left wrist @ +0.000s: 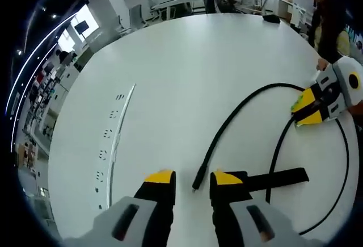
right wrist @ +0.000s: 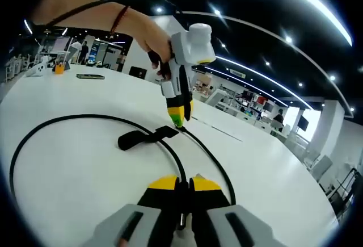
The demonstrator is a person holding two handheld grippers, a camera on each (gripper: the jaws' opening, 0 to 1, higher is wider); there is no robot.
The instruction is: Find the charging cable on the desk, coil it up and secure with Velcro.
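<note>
Broadly, the white tabletop (left wrist: 187, 76) carries the black cable (left wrist: 238, 108), which lies in one wide, loose loop toward the edge nearest the person, not yet a tight coil. In my judgement the coiling has only begun: the loop must be drawn smaller and wound again, and the Velcro strap (left wrist: 283, 178) lies flat and unfastened.

The right claw (right wrist: 182, 185) is clenched on the cable where two runs of it meet, holding the loop's crossing. The left claw (left wrist: 191, 178) stands released, its jaws apart, with the cable's free plug end (left wrist: 196, 185) lying between them on the tabletop, ungripped.

From that end the cable runs straight away from the left claw, then bends toward the right claw. The strap lies flat beside the plug end, its long axis crossing the cable's run.
</note>
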